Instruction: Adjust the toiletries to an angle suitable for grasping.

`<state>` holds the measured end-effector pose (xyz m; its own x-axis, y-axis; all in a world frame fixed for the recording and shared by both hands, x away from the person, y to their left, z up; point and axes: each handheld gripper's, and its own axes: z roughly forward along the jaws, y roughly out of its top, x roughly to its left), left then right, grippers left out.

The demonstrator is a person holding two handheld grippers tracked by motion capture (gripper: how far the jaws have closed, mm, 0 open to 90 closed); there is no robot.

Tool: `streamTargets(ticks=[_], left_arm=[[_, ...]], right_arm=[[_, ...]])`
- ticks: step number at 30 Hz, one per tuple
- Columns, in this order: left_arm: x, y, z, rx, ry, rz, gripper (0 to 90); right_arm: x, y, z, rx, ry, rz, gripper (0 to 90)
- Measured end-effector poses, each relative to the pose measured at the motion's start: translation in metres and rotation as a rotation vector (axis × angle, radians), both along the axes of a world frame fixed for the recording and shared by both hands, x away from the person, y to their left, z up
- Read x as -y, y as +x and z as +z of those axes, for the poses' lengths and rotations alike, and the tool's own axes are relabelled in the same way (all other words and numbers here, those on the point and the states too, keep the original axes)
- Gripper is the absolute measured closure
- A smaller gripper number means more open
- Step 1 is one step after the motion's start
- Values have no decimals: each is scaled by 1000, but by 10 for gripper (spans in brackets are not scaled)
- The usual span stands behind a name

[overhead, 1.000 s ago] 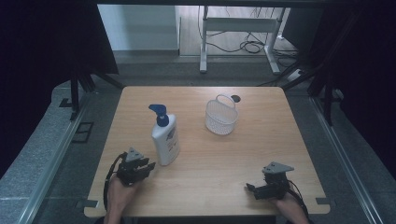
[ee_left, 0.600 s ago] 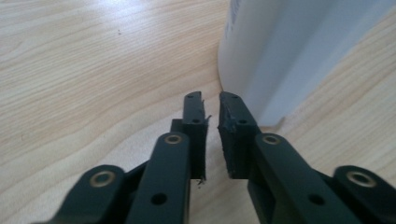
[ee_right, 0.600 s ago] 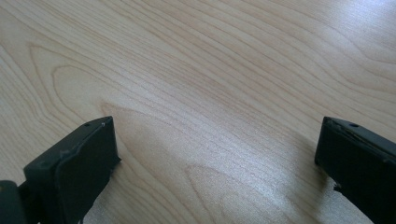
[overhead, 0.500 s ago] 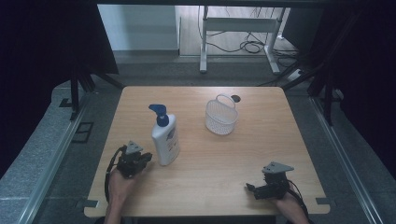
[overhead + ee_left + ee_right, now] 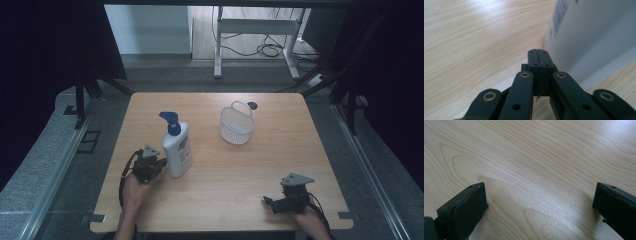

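Observation:
A white lotion bottle (image 5: 178, 149) with a blue pump stands upright left of the table's middle. My left gripper (image 5: 161, 163) sits at its lower left flank, its tips right beside the bottle's base. In the left gripper view the two jaws (image 5: 538, 51) are pressed flat together with nothing between them, having just closed; the bottle's white wall (image 5: 594, 37) rises close on the right, and I cannot tell if they touch. My right gripper (image 5: 268, 201) rests low near the table's front right edge. Its jaws (image 5: 539, 195) stand wide apart over bare wood.
A white wire basket (image 5: 236, 128) with a handle stands behind the middle of the wooden table (image 5: 230, 190), a small dark disc (image 5: 252, 105) just beyond it. Dark curtains flank both sides; a metal frame and cables lie on the floor beyond.
My left gripper slid forward and right along the table, up to the bottle's base. The right gripper and the bottle stayed put.

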<state>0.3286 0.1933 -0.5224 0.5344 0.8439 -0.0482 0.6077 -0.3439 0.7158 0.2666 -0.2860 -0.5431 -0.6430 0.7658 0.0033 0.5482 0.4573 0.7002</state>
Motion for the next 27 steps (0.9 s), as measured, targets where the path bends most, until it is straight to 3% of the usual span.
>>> streamTargets(ticks=[5,10,27], left_arm=[[4,6,-1,5,0,-11,893],[5,10,-4,-9,-31,-17,893],[13,7,-6,-24,-13,-52,893]], right_arm=[[0,0,0,0,0,0,0],[0,0,0,1,0,0,0],[0,0,0,1,0,1,0]])
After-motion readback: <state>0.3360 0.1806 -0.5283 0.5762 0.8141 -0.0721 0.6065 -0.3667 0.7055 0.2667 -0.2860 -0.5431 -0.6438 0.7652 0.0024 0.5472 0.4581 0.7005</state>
